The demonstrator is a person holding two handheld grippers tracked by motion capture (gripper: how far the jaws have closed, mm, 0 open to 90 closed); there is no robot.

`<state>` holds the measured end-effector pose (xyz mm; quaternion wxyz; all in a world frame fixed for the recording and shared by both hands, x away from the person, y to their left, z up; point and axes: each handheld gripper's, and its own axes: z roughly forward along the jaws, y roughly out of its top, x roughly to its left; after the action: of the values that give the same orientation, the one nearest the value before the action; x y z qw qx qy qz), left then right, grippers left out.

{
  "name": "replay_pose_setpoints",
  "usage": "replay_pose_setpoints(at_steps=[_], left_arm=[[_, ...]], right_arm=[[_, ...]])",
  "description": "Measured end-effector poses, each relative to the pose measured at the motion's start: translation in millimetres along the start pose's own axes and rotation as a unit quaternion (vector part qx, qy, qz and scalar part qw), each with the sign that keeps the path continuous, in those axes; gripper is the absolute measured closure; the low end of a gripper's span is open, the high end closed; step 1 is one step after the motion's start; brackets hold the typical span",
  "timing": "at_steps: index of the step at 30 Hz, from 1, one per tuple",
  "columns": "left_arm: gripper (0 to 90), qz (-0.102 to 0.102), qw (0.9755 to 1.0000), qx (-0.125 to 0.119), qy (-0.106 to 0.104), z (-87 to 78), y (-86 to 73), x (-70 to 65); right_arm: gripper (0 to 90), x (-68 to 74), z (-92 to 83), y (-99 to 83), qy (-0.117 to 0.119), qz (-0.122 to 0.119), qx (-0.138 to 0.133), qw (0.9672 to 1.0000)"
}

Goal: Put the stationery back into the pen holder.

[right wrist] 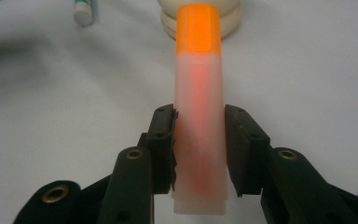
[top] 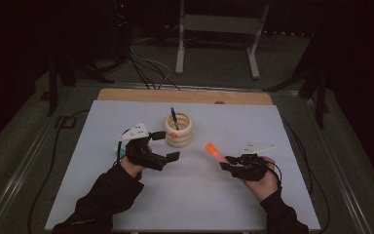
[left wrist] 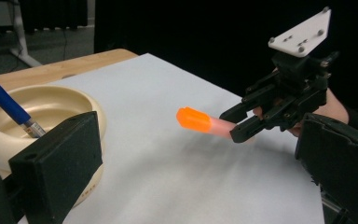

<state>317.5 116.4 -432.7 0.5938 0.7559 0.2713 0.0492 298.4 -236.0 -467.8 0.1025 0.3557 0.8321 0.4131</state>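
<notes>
From the high view we saw the right gripper [top: 225,162] at about four o'clock on the white table sheet [top: 126,195], its jaws closed on an orange highlighter [top: 213,152] that pointed toward eleven o'clock, cap end leading and raised off the sheet. The left gripper [top: 166,145] sat at about nine o'clock from the highlighter, just beside a cream ringed holder [top: 178,129] with a blue pen [top: 173,117] standing tilted in it; its jaws stood wide apart with nothing between them, one close by the holder's side. The left gripper view gave us what the high view could not: the holder [left wrist: 51,112] was a hollow bowl at the top, the pen [left wrist: 9,106] leaned into it from ten o'clock, and the near jaw stood right against the holder's wall, though we could not tell whether it touched. At three o'clock there the right gripper [left wrist: 237,126] held the highlighter [left wrist: 203,122] level above the sheet, orange cap pointing to nine o'clock. The right gripper view showed the grip itself: both pads [right wrist: 165,144] pressed the pale translucent barrel of the highlighter [right wrist: 199,121] from either side, the cap at twelve o'clock, the holder [right wrist: 233,21] behind it, and a white cylindrical thing with a green band [right wrist: 83,11] lying on the sheet at eleven o'clock.
</notes>
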Motion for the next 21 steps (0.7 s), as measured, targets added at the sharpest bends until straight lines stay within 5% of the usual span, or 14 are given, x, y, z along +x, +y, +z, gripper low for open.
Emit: replay_pose_setpoints(at_steps=[10, 16, 21], left_arm=[[1.0, -0.011, 0.9999, -0.005, 0.011, 4.5, -1.2, -8.4], [1.0, -0.036, 0.9990, -0.013, 0.024, 8.4, -3.3, -13.6], [1.0, -0.076, 0.9960, -0.020, 0.043, 15.0, -8.5, -20.1]], right_arm=[[65.7, 15.3, 6.8, 12.3, 0.011, -0.020, -0.011, 0.9997], [65.7, 24.2, 8.2, 18.4, 0.012, -0.034, -0.023, 0.9991], [65.6, 32.5, 8.8, 21.6, 0.009, -0.045, -0.041, 0.9981]])
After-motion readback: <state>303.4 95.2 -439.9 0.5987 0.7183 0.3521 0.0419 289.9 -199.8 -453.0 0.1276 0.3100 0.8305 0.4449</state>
